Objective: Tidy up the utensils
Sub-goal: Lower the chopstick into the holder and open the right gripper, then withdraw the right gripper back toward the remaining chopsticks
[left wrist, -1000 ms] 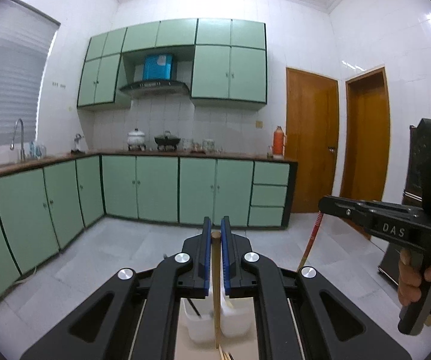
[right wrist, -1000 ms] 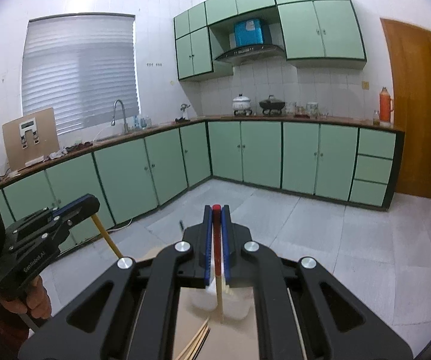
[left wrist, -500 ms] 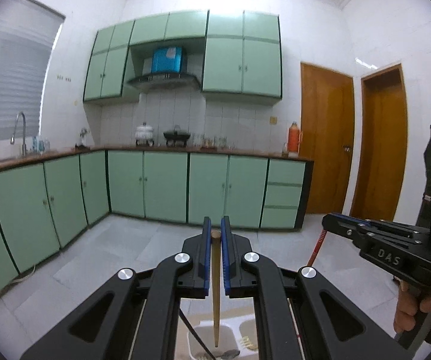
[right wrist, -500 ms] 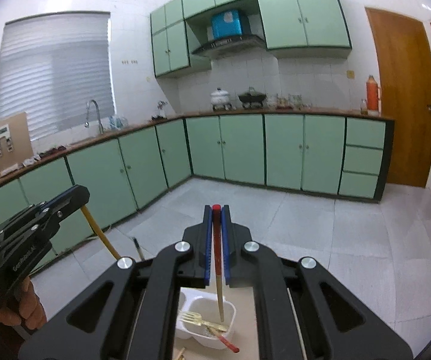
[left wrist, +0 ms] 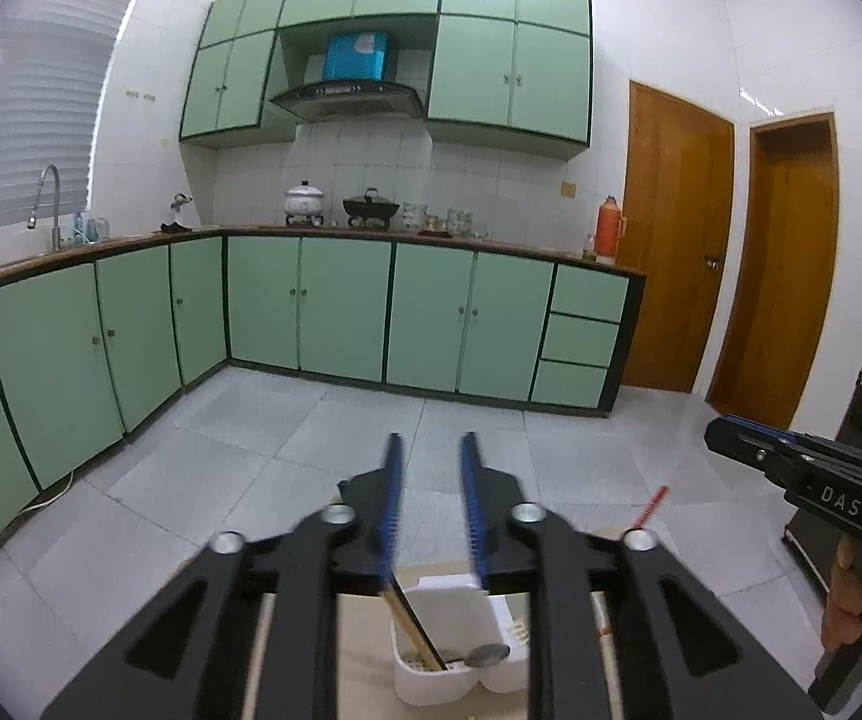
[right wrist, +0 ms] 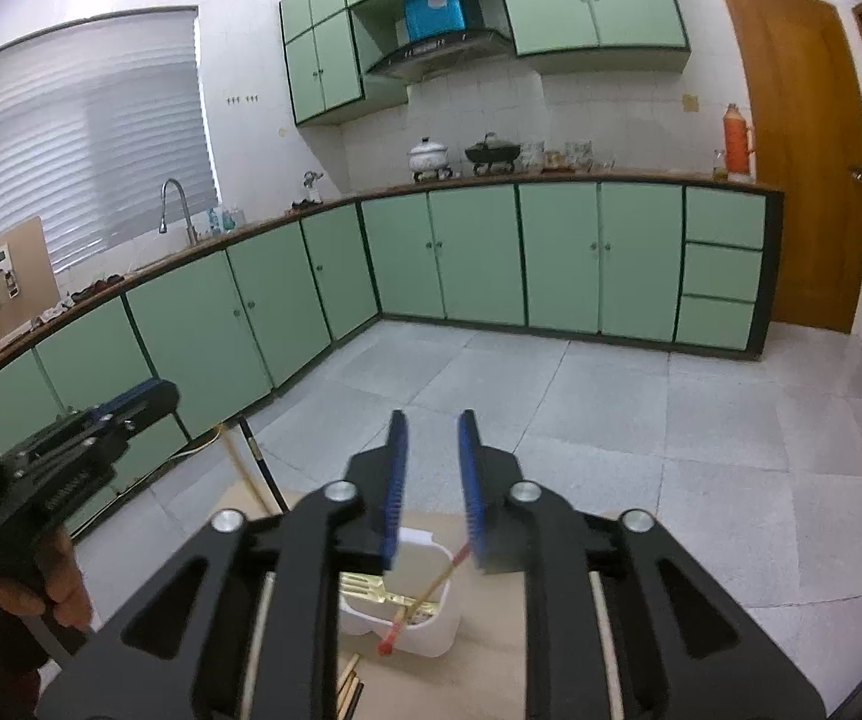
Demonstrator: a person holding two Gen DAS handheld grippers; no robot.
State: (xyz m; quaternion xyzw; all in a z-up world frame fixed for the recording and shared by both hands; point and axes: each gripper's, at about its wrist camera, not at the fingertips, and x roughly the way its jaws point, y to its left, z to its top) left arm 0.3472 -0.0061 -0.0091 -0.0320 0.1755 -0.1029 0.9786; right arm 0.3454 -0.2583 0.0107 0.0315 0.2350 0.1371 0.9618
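Above the white holder point(left wrist: 461, 681), both claws point(left wrist: 433, 504) point(right wrist: 433, 489) newly parted and empty, chopsticks point(left wrist: 413, 630) point(right wrist: 425, 597) released inside

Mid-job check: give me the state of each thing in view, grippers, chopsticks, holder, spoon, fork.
left gripper: open, jaws just opened, nothing between them.
right gripper: open, jaws just opened, nothing gripped.
wooden chopstick: released, leaning in the white holder.
red-tipped chopstick: released, leaning tilted in the holder.
white holder: upright on the board.
spoon: in the holder.
gold fork: in the holder.
loose chopsticks: lying on the board beside the holder.
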